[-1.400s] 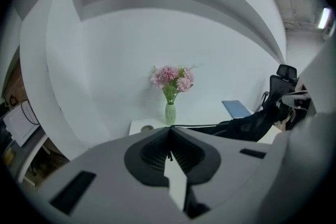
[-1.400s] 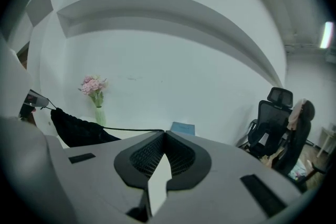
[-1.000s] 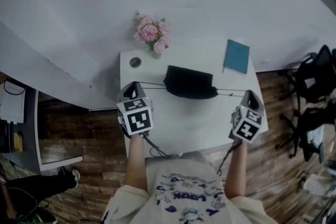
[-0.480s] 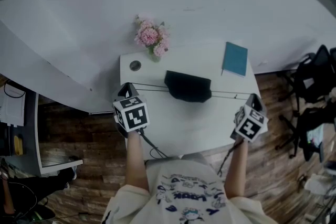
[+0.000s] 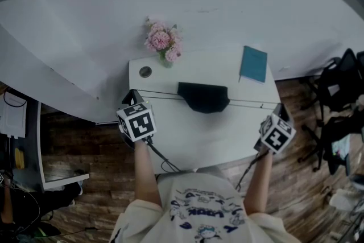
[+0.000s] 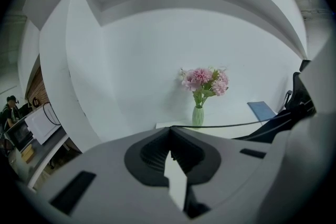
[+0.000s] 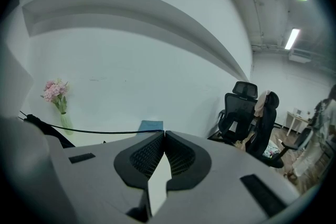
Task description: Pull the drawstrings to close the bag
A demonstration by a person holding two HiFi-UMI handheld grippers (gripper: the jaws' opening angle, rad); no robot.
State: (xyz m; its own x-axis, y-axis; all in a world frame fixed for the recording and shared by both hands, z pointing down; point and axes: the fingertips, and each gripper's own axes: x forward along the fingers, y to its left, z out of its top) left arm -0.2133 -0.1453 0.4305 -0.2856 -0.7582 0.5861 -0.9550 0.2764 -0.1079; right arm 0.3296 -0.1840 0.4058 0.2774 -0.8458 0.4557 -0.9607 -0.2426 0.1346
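Note:
A black drawstring bag (image 5: 203,97) lies on the white table (image 5: 193,134), its top edge gathered. Thin black drawstrings run out of it to both sides, stretched straight. My left gripper (image 5: 133,96) is shut on the left drawstring (image 5: 159,93) beyond the table's left edge. In the left gripper view the drawstring (image 6: 226,124) leaves the shut left gripper (image 6: 170,128) toward the bag (image 6: 296,108). My right gripper (image 5: 278,109) is shut on the right drawstring (image 5: 250,102) off the table's right edge. The right gripper view shows that drawstring (image 7: 94,131) running from the right gripper (image 7: 164,134) to the bag (image 7: 44,131).
A vase of pink flowers (image 5: 163,41) stands at the table's back left beside a small round disc (image 5: 145,71). A teal book (image 5: 253,64) lies at the back right. Black office chairs (image 5: 341,88) stand on the wooden floor to the right; a grey desk (image 5: 23,139) sits left.
Both grippers have moved outward and toward the person, drawing the strings longer and tighter. The bag's top has gathered narrower.

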